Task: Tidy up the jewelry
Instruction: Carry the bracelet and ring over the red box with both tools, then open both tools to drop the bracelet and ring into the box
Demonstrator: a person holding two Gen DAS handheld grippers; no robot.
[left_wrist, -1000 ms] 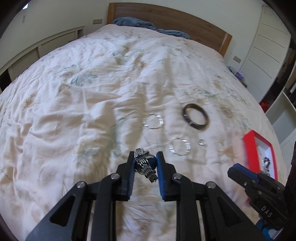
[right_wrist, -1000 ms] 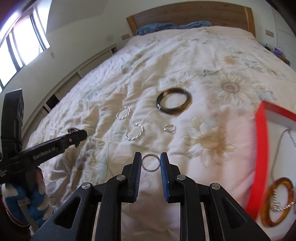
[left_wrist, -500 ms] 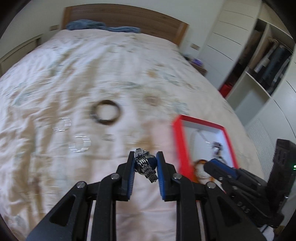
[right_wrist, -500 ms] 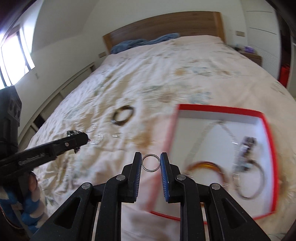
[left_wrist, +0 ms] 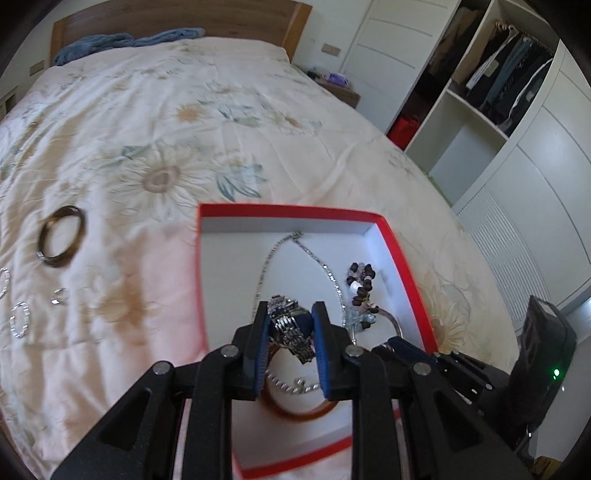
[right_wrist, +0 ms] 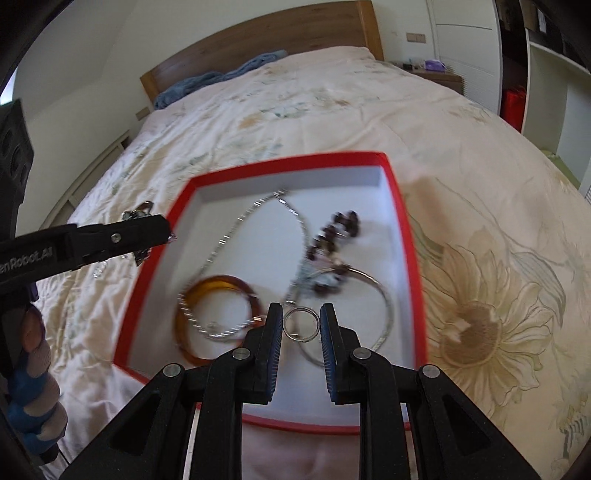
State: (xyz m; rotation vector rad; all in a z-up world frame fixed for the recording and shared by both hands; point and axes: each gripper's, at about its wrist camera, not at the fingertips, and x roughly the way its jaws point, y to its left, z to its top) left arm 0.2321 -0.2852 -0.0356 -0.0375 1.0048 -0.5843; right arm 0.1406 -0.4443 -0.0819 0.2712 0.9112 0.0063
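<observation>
My left gripper (left_wrist: 290, 325) is shut on a silver metal watch (left_wrist: 290, 330) and holds it above the red-rimmed white box (left_wrist: 402, 258). My right gripper (right_wrist: 301, 325) is shut on a thin silver ring (right_wrist: 301, 324), also above the box (right_wrist: 399, 206). In the box lie a silver chain (right_wrist: 236, 229), an amber bangle (right_wrist: 218, 299), a dark bead bracelet (right_wrist: 332, 229) and a thin silver hoop (right_wrist: 384, 295). On the quilt left of the box lie a dark bangle (left_wrist: 61, 236), a small ring (left_wrist: 60, 295) and two silver twisted rings (left_wrist: 18, 319).
The box sits on a floral quilt (left_wrist: 166, 177) on a bed with a wooden headboard (left_wrist: 166, 14) and blue cloth (left_wrist: 122, 38). An open wardrobe (left_wrist: 498, 85) stands to the right. The left gripper also shows in the right wrist view (right_wrist: 110, 240).
Both grippers have swung right from the loose jewelry on the quilt to above the red box, each still holding its piece.
</observation>
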